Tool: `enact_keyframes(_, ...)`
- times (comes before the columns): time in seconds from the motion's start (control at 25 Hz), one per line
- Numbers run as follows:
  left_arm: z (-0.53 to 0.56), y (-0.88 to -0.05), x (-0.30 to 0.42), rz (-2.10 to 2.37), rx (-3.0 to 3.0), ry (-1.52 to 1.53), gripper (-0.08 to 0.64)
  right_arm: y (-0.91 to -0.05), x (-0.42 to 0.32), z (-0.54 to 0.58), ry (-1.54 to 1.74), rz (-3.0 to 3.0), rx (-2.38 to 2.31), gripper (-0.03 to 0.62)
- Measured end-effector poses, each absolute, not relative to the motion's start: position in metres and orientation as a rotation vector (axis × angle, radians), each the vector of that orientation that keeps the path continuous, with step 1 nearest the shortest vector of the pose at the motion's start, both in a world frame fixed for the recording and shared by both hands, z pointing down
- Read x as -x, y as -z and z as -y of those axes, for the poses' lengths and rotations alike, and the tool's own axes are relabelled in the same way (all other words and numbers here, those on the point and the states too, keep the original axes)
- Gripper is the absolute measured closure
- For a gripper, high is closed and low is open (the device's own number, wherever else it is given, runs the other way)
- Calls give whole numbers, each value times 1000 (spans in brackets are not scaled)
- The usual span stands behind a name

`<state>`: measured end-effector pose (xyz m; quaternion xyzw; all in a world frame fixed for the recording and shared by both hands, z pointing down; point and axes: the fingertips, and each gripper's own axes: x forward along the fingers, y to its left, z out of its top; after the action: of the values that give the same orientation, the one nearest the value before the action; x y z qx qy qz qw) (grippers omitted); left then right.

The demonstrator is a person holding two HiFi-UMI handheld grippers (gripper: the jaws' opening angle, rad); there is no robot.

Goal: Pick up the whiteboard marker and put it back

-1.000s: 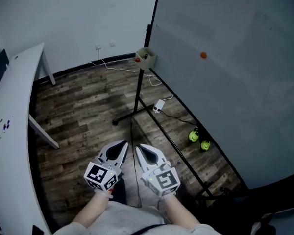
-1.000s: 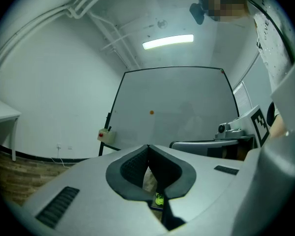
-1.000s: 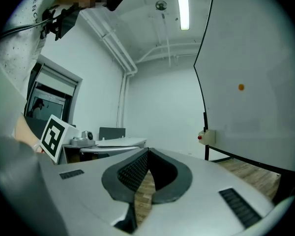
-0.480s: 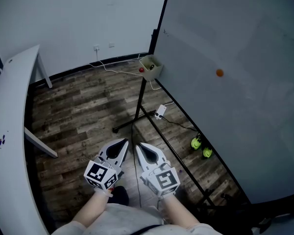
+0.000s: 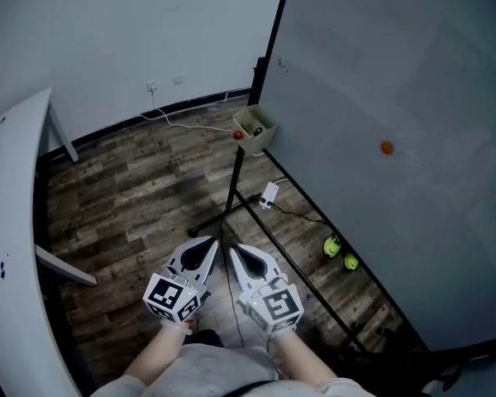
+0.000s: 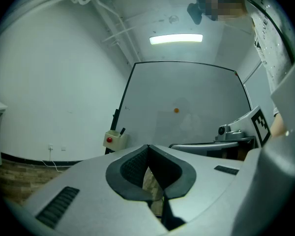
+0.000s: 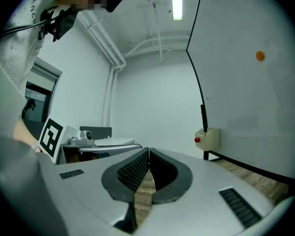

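Both grippers hang low in front of the person, side by side and well apart from the board, which reads as a waiting pose before any reach. The left gripper (image 5: 203, 251) has its jaws pressed together on nothing, and the right gripper (image 5: 241, 258) is closed and empty too. Each is a smooth grey plastic shell that narrows to a point, lined with dark ribbed pads (image 6: 132, 167) meant to bite on something slim and slick. The marker (image 6: 122, 131) seems to be the short dark stick poking up from the box (image 5: 255, 129), a small cream open-topped bin fixed at the lower corner of the whiteboard (image 5: 397, 73). It sits there so it stays within arm's reach of the writing surface. A red knob (image 5: 237, 136) shows on the box's side. The board is a large, flat, pale sheet in a thin black frame, tilted on a black stand (image 5: 231, 197) whose legs spread across the floor (image 5: 132, 188) of worn wood-grain planks. A small orange magnet (image 5: 386, 148) clings to the board. A white table (image 5: 16, 222) with a curved edge runs along the left.
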<state>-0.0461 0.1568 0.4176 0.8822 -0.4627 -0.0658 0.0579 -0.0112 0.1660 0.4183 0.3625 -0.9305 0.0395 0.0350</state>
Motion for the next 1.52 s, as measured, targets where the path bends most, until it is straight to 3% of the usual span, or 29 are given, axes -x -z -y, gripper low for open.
enact_keyframes(1.52,46,-420,52,1386,-2682,208,545,-417,16,35,-88,2802,-1266,572)
